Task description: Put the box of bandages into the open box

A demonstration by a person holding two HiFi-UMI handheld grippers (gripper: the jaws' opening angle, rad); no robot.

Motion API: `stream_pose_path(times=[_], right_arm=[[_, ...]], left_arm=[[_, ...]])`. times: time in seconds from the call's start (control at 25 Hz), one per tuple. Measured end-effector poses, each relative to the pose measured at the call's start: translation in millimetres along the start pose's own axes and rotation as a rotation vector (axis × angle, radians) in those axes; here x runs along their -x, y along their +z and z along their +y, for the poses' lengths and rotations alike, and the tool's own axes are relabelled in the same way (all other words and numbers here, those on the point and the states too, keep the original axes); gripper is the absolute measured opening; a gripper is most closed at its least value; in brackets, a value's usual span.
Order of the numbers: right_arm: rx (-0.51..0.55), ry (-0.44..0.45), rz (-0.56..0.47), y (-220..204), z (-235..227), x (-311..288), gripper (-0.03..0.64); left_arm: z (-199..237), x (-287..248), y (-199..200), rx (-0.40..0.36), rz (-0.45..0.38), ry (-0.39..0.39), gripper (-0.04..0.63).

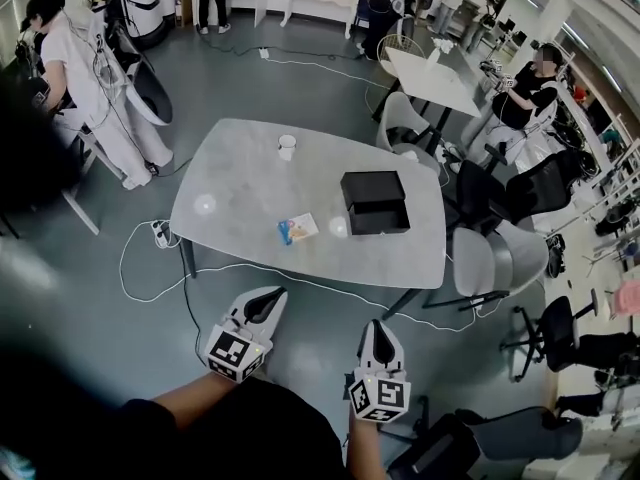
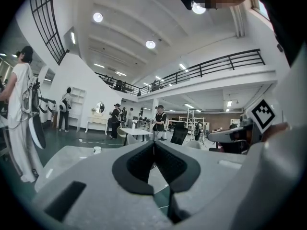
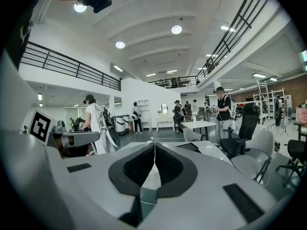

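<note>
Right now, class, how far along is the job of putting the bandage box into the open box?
Done: nothing yet; the box of bandages lies on the table, apart from the open box. In hand: nothing; the left gripper and right gripper are both shut and empty, short of the table. Left: reach, grasp the bandages, place them in the box.

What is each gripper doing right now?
Left gripper: closed, holding nothing.
Right gripper: closed, holding nothing.

Bright ceiling lights (image 3: 176, 29), fisheye warping, dark corners
</note>
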State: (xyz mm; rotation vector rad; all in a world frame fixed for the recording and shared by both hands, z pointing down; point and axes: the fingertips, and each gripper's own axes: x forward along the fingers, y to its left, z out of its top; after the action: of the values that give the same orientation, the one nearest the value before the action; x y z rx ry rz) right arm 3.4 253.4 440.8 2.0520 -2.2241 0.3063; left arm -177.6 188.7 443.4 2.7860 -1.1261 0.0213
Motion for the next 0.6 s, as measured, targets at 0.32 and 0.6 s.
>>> stream_pose_path(times=[0.32,0.6], right_arm=[[-0.008,-0.006,0.028,9,18,-93,0.014],[-0.024,-0.064,0.045,5,32,-157,0.014]], left_arm=[[91,-40,-10,0.011,0.032,-0.031,0.017],[143,-76,-23,0.042,0.059,-0.16,0.017]])
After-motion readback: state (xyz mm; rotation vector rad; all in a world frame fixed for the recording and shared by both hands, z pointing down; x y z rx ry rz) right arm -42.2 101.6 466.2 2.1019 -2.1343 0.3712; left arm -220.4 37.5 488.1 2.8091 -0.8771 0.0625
